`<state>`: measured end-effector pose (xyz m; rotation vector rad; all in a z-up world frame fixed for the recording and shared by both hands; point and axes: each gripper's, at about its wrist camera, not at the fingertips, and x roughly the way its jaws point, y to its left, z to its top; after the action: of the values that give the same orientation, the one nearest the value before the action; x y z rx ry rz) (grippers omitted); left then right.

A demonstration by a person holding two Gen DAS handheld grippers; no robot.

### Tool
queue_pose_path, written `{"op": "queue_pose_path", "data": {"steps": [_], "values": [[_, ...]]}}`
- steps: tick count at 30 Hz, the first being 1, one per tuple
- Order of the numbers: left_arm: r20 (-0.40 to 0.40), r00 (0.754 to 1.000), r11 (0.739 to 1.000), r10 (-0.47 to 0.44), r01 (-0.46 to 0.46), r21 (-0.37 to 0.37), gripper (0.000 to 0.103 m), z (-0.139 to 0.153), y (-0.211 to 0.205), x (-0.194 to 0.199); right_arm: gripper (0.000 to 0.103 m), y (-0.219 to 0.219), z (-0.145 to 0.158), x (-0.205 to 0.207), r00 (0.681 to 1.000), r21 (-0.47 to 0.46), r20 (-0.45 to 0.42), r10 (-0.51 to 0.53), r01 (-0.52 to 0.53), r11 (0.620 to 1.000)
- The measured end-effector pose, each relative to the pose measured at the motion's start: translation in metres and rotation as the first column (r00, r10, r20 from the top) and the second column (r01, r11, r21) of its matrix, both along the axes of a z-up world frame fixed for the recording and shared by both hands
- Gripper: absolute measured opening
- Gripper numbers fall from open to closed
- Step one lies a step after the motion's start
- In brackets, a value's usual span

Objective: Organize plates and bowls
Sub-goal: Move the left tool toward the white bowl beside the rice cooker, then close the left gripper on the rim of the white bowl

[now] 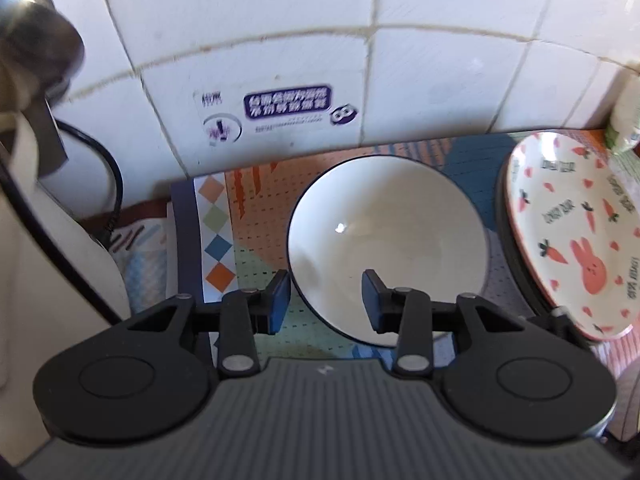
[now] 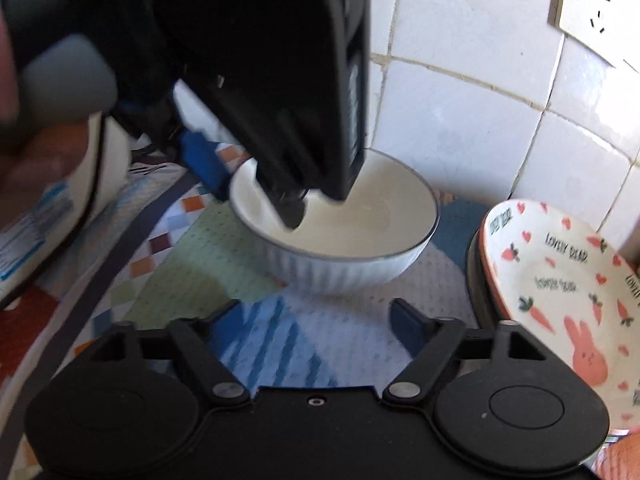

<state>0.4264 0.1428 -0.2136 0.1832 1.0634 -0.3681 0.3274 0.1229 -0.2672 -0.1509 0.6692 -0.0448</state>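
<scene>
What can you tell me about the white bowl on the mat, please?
The white bowl looks like glazed ceramic, with a thin dark rim and a ribbed outer wall. It stands upright and empty on the patterned mat, near the tiled wall. The left gripper is open astride its near rim.

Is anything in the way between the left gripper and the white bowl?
Nothing visible. The left gripper is open right at the white bowl, one finger outside its rim and one inside. The bunny plate sits off to the right.
</scene>
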Motion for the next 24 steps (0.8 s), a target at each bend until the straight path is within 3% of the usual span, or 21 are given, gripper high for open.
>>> {"op": "queue_pose_path", "data": {"steps": [5,9,14,24], "values": [[-0.044,0.999,1.0,0.013,-0.013,-0.002,0.034,-0.014,0.0,0.011,0.091,0.002,0.0,0.013,1.0,-0.031,0.014,0.013,-0.013,0.999],[-0.049,0.998,1.0,0.025,-0.025,0.004,0.015,-0.017,0.002,0.013,0.094,0.001,-0.003,0.02,0.999,-0.042,0.039,0.016,-0.014,0.999],[-0.045,0.999,1.0,0.007,-0.007,0.004,0.014,-0.015,0.005,0.011,0.094,-0.001,0.0,0.023,0.998,-0.041,0.032,0.048,-0.047,0.998],[-0.03,0.998,0.996,-0.058,0.06,0.062,0.015,0.007,-0.002,-0.017,0.094,0.001,0.013,-0.01,0.999,0.032,0.047,0.019,-0.021,0.999]]}}
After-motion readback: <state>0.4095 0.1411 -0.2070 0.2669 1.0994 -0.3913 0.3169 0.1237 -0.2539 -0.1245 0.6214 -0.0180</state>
